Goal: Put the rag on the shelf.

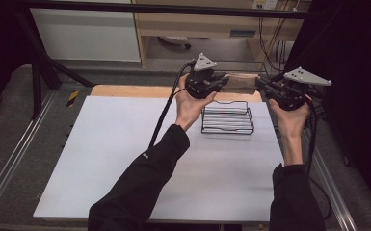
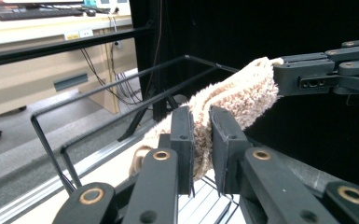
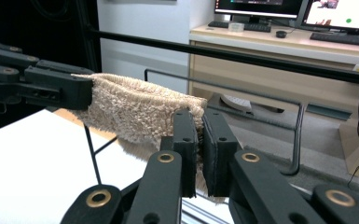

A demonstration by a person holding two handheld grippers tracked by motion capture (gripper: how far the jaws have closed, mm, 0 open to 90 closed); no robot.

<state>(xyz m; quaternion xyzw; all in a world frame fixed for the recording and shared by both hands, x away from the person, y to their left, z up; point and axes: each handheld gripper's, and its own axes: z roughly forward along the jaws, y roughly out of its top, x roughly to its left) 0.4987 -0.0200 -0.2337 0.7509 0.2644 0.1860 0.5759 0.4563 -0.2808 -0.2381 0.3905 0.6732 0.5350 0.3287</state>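
Note:
A beige fluffy towel [image 1: 241,83] hangs stretched level between my two grippers, above the far edge of a black wire rack [image 1: 227,118]. My left gripper [image 1: 221,83] is shut on the towel's left end, and in the left gripper view [image 2: 203,116] the towel [image 2: 242,93] is pinched between the pads. My right gripper [image 1: 262,85] is shut on the other end, with its jaws [image 3: 198,116] clamped tight on the towel [image 3: 135,112]. Each gripper view also shows the opposite gripper biting the towel's far end: the right gripper [image 2: 279,77] and the left gripper [image 3: 86,88].
The rack stands on a white table top [image 1: 125,168] near its far right side. A wooden strip [image 1: 125,90] borders the table's far edge. Metal rails run along both sides, and a black frame bar [image 1: 173,8] crosses at the back. Cables trail from both grippers.

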